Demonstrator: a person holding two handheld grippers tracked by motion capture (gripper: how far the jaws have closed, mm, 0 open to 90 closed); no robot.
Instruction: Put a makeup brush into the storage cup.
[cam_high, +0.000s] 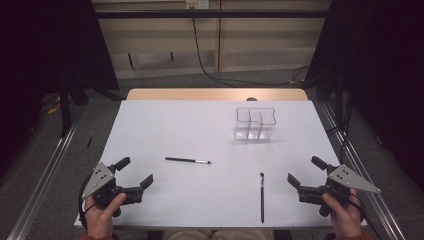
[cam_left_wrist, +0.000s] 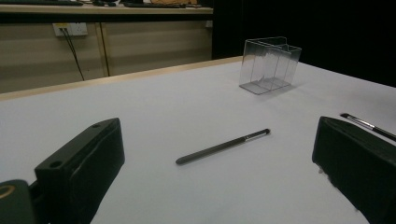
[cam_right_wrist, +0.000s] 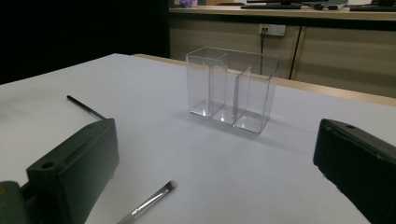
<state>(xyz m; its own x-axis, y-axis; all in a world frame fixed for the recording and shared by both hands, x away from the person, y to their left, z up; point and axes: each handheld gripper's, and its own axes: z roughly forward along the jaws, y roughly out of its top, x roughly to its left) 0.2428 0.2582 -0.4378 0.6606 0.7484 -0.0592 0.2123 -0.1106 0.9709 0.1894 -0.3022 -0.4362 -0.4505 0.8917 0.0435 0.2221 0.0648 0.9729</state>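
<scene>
Right gripper (cam_high: 300, 172) and left gripper (cam_high: 135, 171), both jaws spread and empty, held low at the near table (cam_high: 165, 125) edge. One brush (cam_high: 261, 196) lies just beside the right gripper; a second brush (cam_high: 187, 160) lies mid-table. Clear organizer (cam_high: 255, 124) stands beyond, apart. Likely risk: thin handles rolling or slipping from a flat pinch.

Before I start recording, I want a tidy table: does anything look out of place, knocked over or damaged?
Nothing stands out. The clear organizer stands upright and empty, and two brushes lie flat on the white table, apart from each other. Both grippers are open, holding nothing.
</scene>
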